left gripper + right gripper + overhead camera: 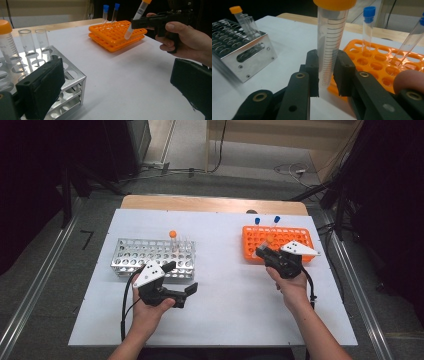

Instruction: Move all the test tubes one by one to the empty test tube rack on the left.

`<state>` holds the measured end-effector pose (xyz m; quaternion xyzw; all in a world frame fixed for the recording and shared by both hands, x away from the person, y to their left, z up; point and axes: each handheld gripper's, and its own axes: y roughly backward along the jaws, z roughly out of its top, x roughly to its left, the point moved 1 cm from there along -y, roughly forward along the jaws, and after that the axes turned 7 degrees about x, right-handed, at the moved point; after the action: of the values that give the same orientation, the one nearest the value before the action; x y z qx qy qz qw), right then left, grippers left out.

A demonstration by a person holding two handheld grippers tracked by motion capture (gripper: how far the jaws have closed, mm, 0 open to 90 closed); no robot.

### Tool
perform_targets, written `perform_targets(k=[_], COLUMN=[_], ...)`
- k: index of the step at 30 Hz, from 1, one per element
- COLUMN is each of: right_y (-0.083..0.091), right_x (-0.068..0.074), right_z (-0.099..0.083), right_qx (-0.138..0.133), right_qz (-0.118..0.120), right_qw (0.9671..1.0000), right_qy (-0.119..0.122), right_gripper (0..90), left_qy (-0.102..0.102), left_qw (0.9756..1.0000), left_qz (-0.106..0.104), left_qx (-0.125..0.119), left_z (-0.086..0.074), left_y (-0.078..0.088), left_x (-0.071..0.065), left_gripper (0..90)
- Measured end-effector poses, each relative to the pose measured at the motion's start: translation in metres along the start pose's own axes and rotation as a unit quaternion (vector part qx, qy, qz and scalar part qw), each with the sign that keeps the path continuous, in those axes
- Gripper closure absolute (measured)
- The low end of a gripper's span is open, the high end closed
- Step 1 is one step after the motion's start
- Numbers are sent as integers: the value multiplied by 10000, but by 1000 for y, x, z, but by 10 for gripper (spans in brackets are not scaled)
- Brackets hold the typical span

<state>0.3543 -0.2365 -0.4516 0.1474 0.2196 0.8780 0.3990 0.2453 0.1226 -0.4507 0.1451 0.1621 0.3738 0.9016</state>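
Our right tool [326,80] is clamped on a clear graduated plastic tube with an orange cap [331,42], its jaws pressing the tube's lower half from both sides. We hold the tube lifted off the white surface [225,290], tilted, with its rounded tip hanging just above the near edge of the orange plastic rack [295,239]. Two clear tubes with blue caps [110,12] stand in that rack's far row. Our left tool [182,282] stands wide with nothing between its jaws, just beside the near corner of the shiny metal rack [135,255]. That rack holds another orange-capped tube [7,42] and two uncapped glass tubes [35,41].
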Motion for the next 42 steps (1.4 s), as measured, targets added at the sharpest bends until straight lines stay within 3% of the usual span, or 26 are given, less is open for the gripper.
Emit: perform_targets(k=[11,18,31,42], right_y=[13,13,3,-1], right_x=[25,44,88,111], right_z=[-15,-23,-26,-28], right_qx=[-23,114,280,379], right_qz=[278,480,1004,1273], right_qw=[9996,9986,9931,9886], right_qy=[106,187,536,714], right_gripper=[731,731,731,731], left_qy=[-40,-100,-216,-274], left_qw=[10000,9999,9995,9988], left_qz=[-59,-101,-225,-397], left_qx=[-5,26,53,27], left_z=[1,1,1,3], left_y=[-2,-3,-8,-12], left_x=[-5,-9,-20,-27], left_gripper=[0,0,0,18])
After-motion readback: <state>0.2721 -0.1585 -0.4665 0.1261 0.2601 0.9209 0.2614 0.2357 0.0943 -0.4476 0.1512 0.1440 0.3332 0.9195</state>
